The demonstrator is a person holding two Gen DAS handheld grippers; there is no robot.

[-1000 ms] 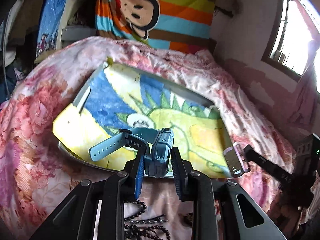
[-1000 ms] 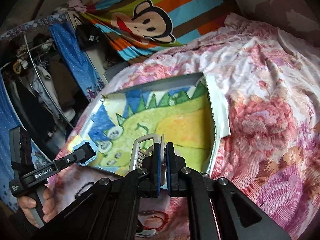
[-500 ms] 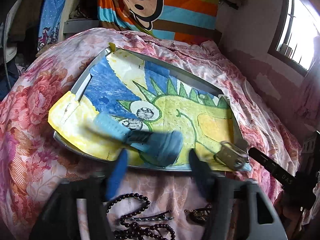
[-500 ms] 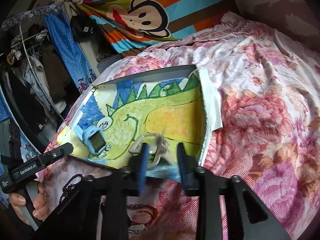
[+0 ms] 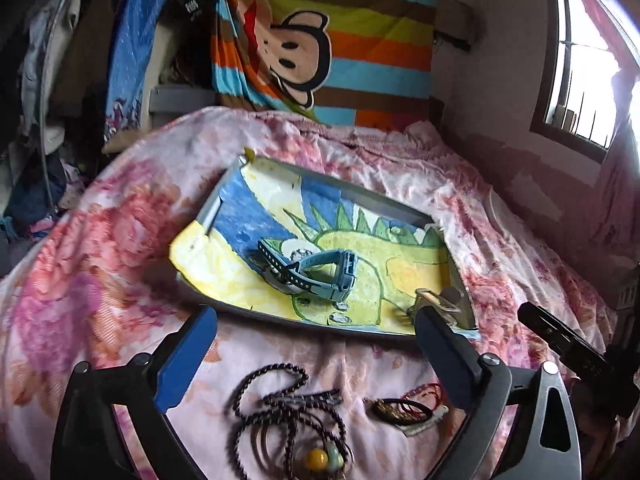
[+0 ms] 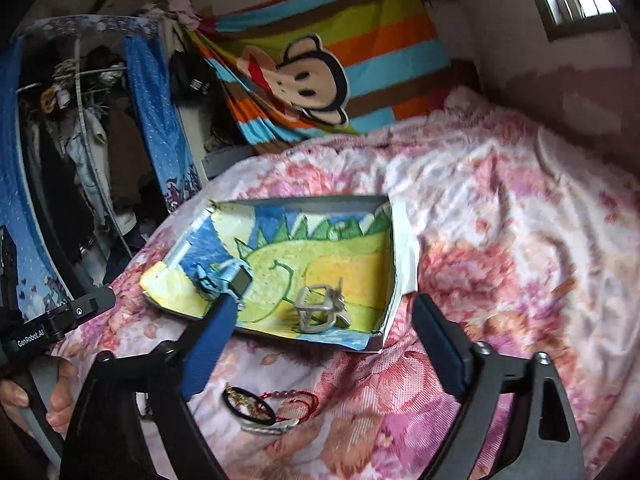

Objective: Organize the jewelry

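A pink floral bedspread (image 5: pixel 120 288) covers the bed. A striped monkey blanket (image 5: pixel 320 48) hangs on the wall behind it, blue dotted fabric (image 6: pixel 160 112) beside hanging clothes (image 6: pixel 88 140), and a window (image 5: pixel 580 72) at the side.

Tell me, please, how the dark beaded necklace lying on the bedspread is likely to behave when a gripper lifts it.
The beaded necklace lies in loose tangled loops, so it will probably hang limp and swing. Its small round beads may slip between pads. The coloured beads at its end could drag neighbouring loops along.

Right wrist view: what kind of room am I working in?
Most likely a bedroom: a floral bedspread covers a bed, clothes hang on a rack at the left, and a striped monkey blanket hangs behind.
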